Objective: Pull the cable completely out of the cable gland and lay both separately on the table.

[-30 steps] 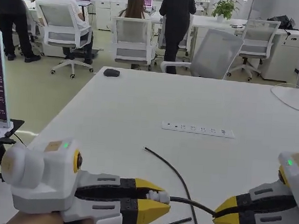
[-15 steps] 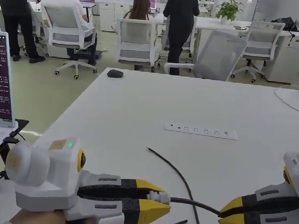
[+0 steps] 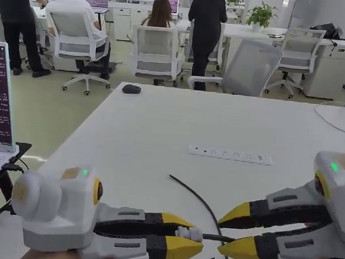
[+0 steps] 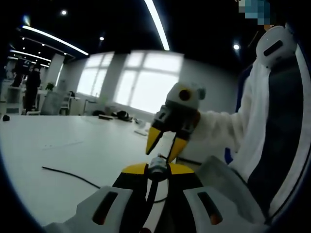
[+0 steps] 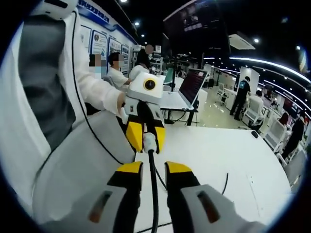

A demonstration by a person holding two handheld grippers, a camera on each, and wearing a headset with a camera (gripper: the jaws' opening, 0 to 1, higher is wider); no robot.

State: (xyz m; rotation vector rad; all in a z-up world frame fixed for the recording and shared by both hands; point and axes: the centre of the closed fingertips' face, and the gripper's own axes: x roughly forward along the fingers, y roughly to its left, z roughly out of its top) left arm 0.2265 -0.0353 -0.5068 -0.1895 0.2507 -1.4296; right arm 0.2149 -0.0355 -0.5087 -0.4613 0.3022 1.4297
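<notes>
Cable gland (image 3: 184, 231) in left tool (image 3: 196, 234); cable (image 3: 197, 197) apparently loose inside right tool (image 3: 229, 233).

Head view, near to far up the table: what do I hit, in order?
gland → cable → power strip → mouse → chair past the table's far edge

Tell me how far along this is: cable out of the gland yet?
Done: nothing yet; the cable runs through the gland. In hand: the left gripper clamps the gland, the right gripper is open around the cable. Left: grip, pull it free, lay both apart on the table.
</notes>
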